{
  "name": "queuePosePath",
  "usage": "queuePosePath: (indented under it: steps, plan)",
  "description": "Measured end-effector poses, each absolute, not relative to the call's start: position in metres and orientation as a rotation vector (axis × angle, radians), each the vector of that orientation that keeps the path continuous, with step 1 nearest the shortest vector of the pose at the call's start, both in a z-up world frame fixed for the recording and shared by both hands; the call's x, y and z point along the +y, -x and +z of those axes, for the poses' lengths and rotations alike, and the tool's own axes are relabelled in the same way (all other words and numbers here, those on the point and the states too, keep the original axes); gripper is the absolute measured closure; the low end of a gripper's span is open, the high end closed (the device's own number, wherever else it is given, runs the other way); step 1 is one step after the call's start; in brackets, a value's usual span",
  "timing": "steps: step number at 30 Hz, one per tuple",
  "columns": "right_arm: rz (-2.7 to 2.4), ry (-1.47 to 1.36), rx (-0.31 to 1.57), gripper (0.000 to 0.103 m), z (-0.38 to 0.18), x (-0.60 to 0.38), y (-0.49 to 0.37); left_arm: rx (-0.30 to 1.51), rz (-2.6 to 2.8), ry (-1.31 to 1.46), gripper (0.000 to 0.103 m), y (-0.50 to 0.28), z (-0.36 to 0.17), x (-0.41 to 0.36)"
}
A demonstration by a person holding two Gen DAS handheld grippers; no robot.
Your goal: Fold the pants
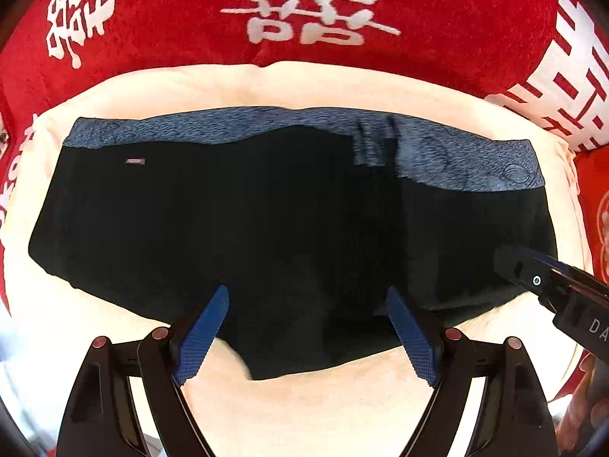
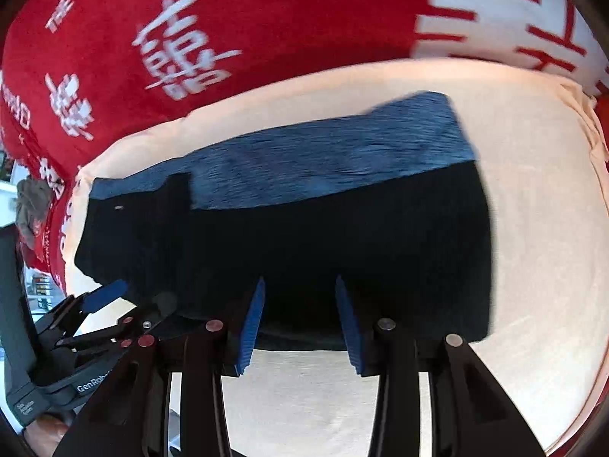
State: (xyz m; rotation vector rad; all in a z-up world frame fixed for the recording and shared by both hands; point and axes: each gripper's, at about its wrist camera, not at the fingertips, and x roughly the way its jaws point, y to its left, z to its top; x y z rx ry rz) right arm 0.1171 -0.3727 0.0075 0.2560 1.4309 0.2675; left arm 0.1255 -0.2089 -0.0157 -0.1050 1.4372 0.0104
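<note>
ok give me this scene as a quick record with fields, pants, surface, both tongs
pants: black pants with a blue-grey waistband, folded into a compact block, lying flat
surface: cream cloth under the pants, red blanket with white characters beyond it
left tongs: open, above the near edge of the pants, nothing between the pads
right tongs: open, above the near edge, nothing gripped
fold state: pants released, both tongs free
</note>
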Motion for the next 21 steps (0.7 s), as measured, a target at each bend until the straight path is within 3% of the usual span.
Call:
queuePosePath:
  steps: [2, 5, 9, 11, 12, 13, 18, 21]
  plan:
    - [0.282, -0.276, 1.431, 0.06, 0.009, -0.354, -0.115, 1.426, -0.011, 0.103, 0.017, -0.122, -0.013, -0.194]
    - [0.279, -0.251, 1.439, 0.047, 0.01, -0.326, -0.114, 1.414, -0.035, 0.092, 0.017, -0.119, -0.013, -0.172]
    - [0.244, -0.005, 1.433, 0.043, 0.009, -0.285, -0.118, 1.421, -0.034, 0.138, 0.017, -0.117, -0.02, -0.152]
    - [0.229, 0.123, 1.462, 0.05, 0.0, -0.27, -0.12, 1.429, -0.031, 0.168, 0.017, -0.116, -0.024, -0.147]
    - [0.247, 0.151, 1.487, 0.083, -0.007, -0.265, -0.121, 1.43, -0.03, 0.178, 0.017, -0.117, -0.025, -0.146]
    - [0.239, 0.146, 1.51, 0.088, -0.01, -0.264, -0.122, 1.425, -0.028, 0.191, 0.017, -0.115, -0.024, -0.142]
    - [0.28, 0.127, 1.547, 0.086, -0.012, -0.261, -0.114, 1.393, -0.017, 0.205, 0.017, -0.108, -0.023, -0.125]
    - [0.329, 0.197, 1.53, 0.072, -0.005, -0.249, -0.107, 1.394, 0.035, 0.22, 0.017, -0.105, -0.026, -0.103]
